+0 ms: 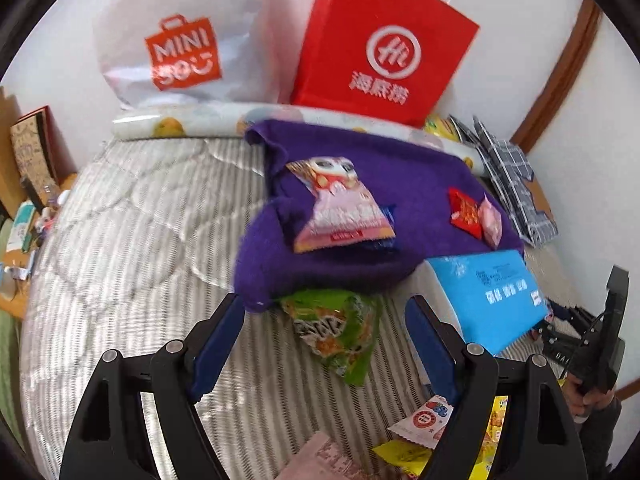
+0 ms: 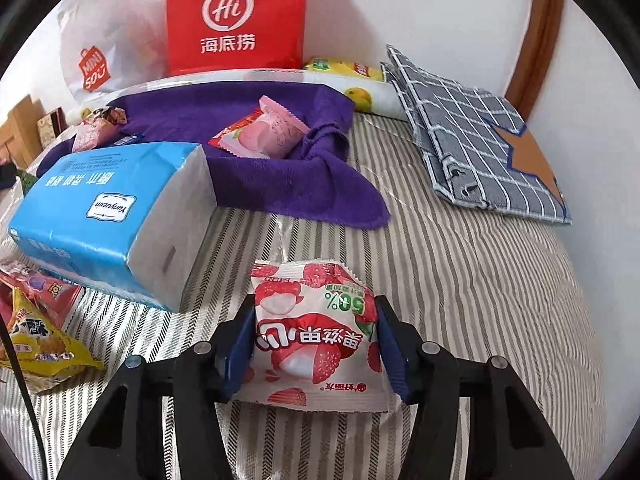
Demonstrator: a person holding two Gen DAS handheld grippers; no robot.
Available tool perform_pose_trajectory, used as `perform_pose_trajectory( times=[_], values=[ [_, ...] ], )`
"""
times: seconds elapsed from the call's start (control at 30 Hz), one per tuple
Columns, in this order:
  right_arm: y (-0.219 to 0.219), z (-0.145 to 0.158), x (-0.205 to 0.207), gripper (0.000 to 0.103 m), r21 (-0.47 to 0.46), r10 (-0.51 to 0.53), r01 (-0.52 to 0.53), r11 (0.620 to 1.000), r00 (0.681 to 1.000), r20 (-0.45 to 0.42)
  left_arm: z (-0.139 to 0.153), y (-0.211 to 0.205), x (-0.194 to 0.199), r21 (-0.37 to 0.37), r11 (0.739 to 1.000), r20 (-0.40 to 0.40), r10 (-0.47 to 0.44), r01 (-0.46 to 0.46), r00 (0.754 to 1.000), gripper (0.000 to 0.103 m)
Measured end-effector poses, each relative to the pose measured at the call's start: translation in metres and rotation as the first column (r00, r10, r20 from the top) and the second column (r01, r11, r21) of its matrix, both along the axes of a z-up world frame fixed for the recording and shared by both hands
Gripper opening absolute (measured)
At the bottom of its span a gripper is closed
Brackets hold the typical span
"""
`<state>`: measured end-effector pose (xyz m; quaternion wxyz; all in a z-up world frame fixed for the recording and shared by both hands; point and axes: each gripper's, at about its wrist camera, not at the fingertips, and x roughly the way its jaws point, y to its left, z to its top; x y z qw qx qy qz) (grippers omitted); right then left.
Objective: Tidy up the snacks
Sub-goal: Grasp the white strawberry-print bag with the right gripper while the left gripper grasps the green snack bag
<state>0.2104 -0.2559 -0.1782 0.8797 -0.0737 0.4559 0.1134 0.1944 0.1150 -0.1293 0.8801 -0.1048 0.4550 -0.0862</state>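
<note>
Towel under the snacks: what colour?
Purple towel, plain; clearest in the right wrist view.

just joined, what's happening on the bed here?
A person is sorting snacks on a striped bed. The right hand-held gripper has its jaws against both sides of a red-and-white snack packet. The left hand-held gripper is open over a green snack bag. More packets lie on a purple towel.

"MINISO" on white bag [image 1: 176, 40], "Hi" on red bag [image 2: 236, 16], "50%" on snack packet [image 2: 316, 332]
</note>
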Motion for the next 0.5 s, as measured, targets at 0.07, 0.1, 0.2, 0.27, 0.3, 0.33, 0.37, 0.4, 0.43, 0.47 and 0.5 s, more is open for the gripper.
perform_pose_trajectory(
  times=[0.07, 0.1, 0.2, 0.27, 0.3, 0.33, 0.37, 0.4, 0.43, 0.47, 0.5],
  values=[
    [-0.005, -0.001, 0.002, 0.054, 0.037, -0.013, 0.014, 0.999, 1.000, -0.018, -0.007, -0.007, 0.003, 0.031, 1.000, -0.005, -0.005, 0.005, 1.000, 0.082],
    [-0.008, -0.002, 0.003, 0.054, 0.060, -0.021, 0.023, 0.998, 0.999, -0.029, -0.010, -0.011, 0.005, 0.043, 0.999, -0.007, -0.004, 0.004, 1.000, 0.082],
    [-0.009, -0.002, 0.004, 0.055, 0.069, -0.033, 0.035, 0.997, 0.999, -0.032, -0.021, -0.018, 0.009, 0.069, 0.998, -0.012, -0.008, 0.009, 1.000, 0.082],
    [-0.006, -0.002, 0.003, 0.055, 0.057, -0.034, 0.036, 0.998, 0.999, -0.028, -0.027, -0.019, 0.011, 0.080, 0.997, -0.025, 0.002, 0.000, 1.000, 0.075],
    [-0.006, -0.002, 0.003, 0.055, 0.056, -0.034, 0.036, 0.998, 0.999, -0.028, -0.028, -0.019, 0.012, 0.077, 0.997, -0.029, 0.008, -0.005, 1.000, 0.071],
    [-0.007, -0.003, 0.003, 0.055, 0.062, -0.035, 0.037, 0.997, 0.999, -0.030, -0.030, -0.018, 0.013, 0.072, 0.997, -0.034, 0.014, -0.011, 0.999, 0.066],
    [-0.008, -0.003, 0.004, 0.056, 0.067, -0.036, 0.038, 0.997, 0.999, -0.032, -0.032, -0.017, 0.013, 0.067, 0.998, -0.037, 0.020, -0.018, 0.999, 0.066],
    [-0.008, -0.003, 0.003, 0.056, 0.066, -0.036, 0.038, 0.997, 0.999, -0.031, -0.034, -0.015, 0.014, 0.051, 0.998, -0.040, 0.024, -0.022, 0.999, 0.064],
    [-0.007, -0.003, 0.003, 0.056, 0.062, -0.036, 0.038, 0.997, 0.999, -0.029, -0.036, -0.014, 0.014, 0.023, 1.000, -0.046, 0.020, -0.019, 0.999, 0.057],
    [-0.007, -0.003, 0.003, 0.056, 0.061, -0.036, 0.038, 0.997, 0.999, -0.029, -0.037, -0.014, 0.013, 0.008, 1.000, -0.051, 0.019, -0.018, 0.999, 0.056],
    [-0.007, -0.003, 0.003, 0.056, 0.063, -0.037, 0.039, 0.997, 0.999, -0.029, -0.036, -0.014, 0.013, 0.008, 1.000, -0.048, 0.020, -0.020, 0.999, 0.055]
  ],
)
